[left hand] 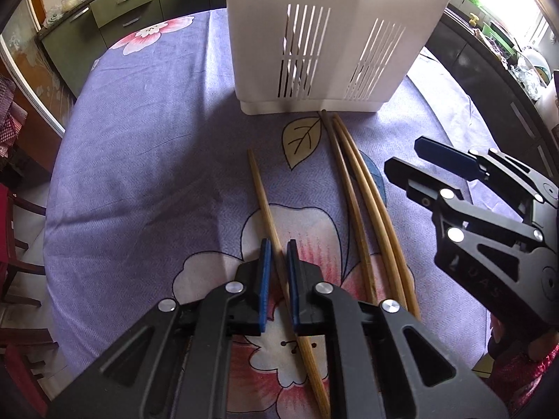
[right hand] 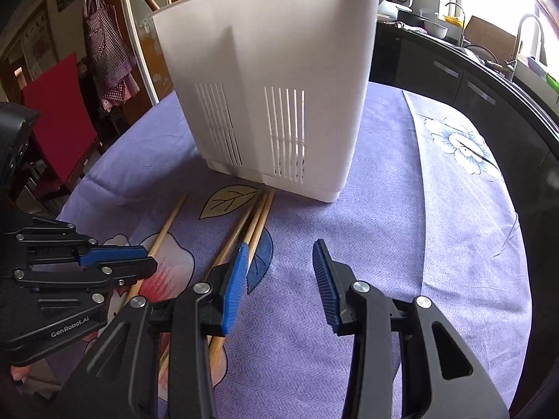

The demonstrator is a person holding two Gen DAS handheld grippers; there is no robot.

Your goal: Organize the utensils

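A white slotted utensil holder (left hand: 335,35) stands upright on the purple floral tablecloth (left hand: 139,160); it also shows in the right wrist view (right hand: 272,97). Several bamboo chopsticks lie in front of it. One single chopstick (left hand: 262,195) runs between the fingers of my left gripper (left hand: 278,248), whose jaws stand narrowly apart around it, low over the cloth. Three more chopsticks (left hand: 356,181) lie together to its right, tips at the holder's base. My right gripper (right hand: 283,255) is open and empty, just right of those three chopsticks (right hand: 258,216). It also shows in the left wrist view (left hand: 412,160).
Kitchen cabinets (left hand: 115,10) stand beyond the table's far left. A dark counter with a sink (right hand: 496,66) runs along the right. A red chair (right hand: 59,122) stands at the left of the table. The table edge curves round on both sides.
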